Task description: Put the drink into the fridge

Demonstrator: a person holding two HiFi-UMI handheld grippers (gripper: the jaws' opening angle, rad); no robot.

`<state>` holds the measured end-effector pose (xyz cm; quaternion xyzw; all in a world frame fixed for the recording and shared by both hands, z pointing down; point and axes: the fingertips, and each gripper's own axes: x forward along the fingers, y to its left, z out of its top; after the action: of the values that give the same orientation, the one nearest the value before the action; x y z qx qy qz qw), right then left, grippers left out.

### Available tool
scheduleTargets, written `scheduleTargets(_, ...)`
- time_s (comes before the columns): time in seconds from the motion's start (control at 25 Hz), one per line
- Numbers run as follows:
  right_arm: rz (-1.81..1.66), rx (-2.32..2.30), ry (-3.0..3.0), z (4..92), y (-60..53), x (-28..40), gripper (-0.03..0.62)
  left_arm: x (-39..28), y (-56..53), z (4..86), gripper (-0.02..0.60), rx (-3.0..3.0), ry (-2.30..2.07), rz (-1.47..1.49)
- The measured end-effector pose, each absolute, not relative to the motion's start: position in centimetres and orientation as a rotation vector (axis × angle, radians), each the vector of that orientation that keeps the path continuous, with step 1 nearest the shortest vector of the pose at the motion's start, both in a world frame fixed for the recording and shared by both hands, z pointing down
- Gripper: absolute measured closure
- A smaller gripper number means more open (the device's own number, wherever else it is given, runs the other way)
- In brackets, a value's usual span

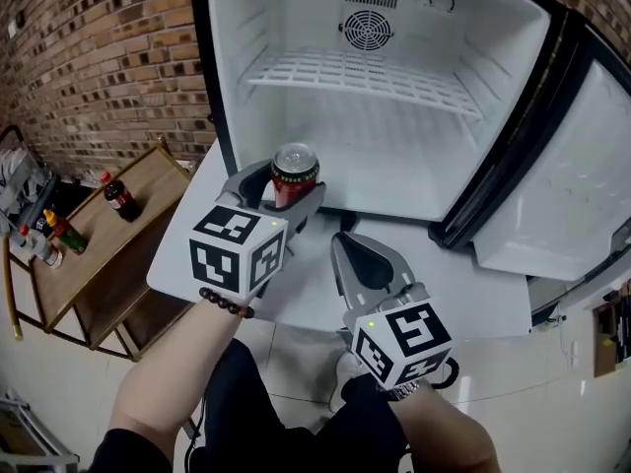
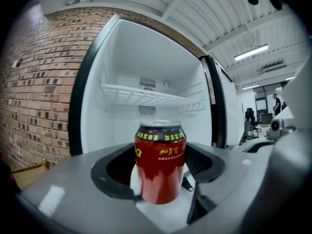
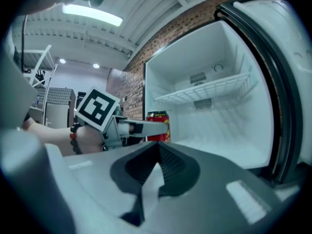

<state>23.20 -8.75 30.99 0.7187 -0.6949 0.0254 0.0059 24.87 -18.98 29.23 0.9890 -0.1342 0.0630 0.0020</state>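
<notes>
A red drink can [image 1: 294, 175] with a silver top stands upright between the jaws of my left gripper [image 1: 286, 193], which is shut on it, just in front of the open fridge [image 1: 394, 136]. In the left gripper view the can [image 2: 160, 162] fills the middle, with the empty white fridge interior [image 2: 146, 111] behind it. My right gripper [image 1: 342, 242] hovers lower and to the right, jaws shut with nothing in them. In the right gripper view, that gripper [image 3: 158, 149] points into the fridge, and the can [image 3: 158, 126] shows at its left in the left gripper.
A wire shelf [image 1: 365, 75] spans the upper fridge, and the floor below it is bare. The fridge door [image 1: 572, 195] stands open at the right. The fridge rests on a white platform [image 1: 187, 254]. At the left, a wooden cart [image 1: 99, 254] with bottles [image 1: 118, 197] stands by the brick wall [image 1: 99, 57].
</notes>
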Motion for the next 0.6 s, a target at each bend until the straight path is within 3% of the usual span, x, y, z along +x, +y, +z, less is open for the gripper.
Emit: scheduleTargets(0.6,0.037,2.274,-2.157,29.4,-11.5,28.1,0.594,31.0,-24.7,28.9,0.256,3.069,-0.514,0.195)
